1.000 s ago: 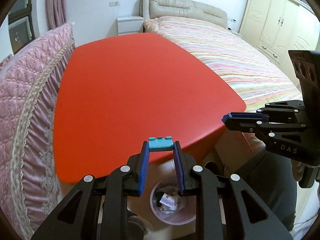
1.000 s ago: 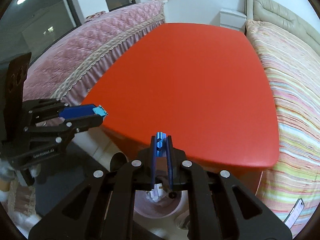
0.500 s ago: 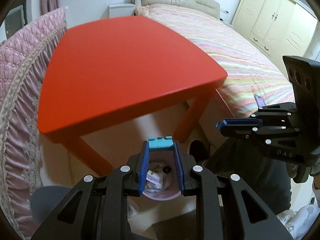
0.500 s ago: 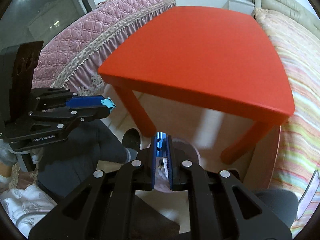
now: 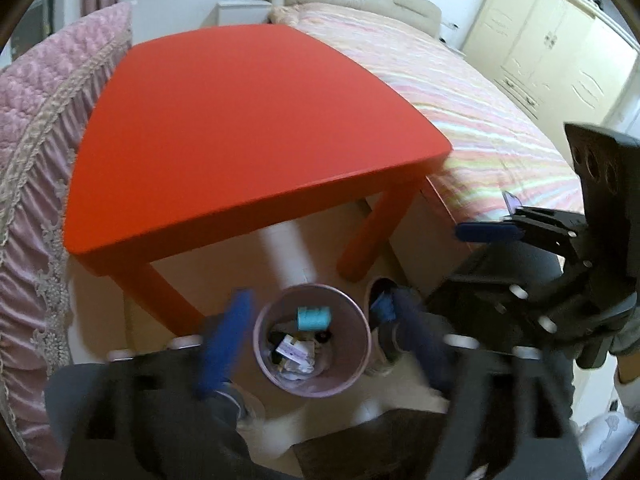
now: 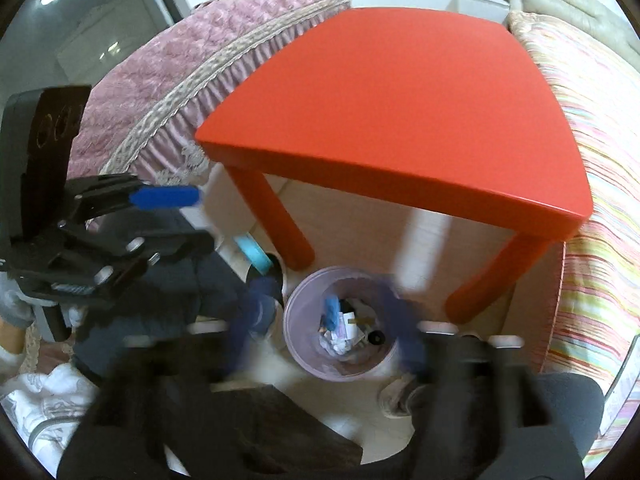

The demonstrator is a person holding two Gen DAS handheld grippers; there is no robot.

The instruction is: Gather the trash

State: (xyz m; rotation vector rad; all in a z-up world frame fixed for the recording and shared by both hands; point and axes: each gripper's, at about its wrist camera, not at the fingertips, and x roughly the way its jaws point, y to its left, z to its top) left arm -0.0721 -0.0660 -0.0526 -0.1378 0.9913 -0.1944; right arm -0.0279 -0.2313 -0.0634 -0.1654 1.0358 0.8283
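Note:
A pink round bin (image 5: 362, 342) stands on the floor by the red table (image 5: 240, 128), with several scraps of trash inside. A light blue piece (image 5: 313, 318) is falling into it; in the right wrist view a blue piece (image 6: 331, 312) drops into the bin (image 6: 296, 320) too. My left gripper (image 5: 320, 338) is wide open and blurred, straddling the bin from above. My right gripper (image 6: 326, 330) is also wide open and blurred above the bin. Each gripper shows in the other's view, the right (image 5: 486, 232) and the left (image 6: 166, 197).
A pink quilted bed (image 5: 48, 120) lies left of the table and a striped bed (image 5: 460, 96) right of it. A cream wardrobe (image 5: 552, 52) stands at the back right. The person's dark-trousered legs and shoes (image 5: 386, 344) flank the bin.
Both grippers have opened wide over the bin. The light blue piece has left the left gripper and the blue piece has left the right gripper; both fall into the bin.

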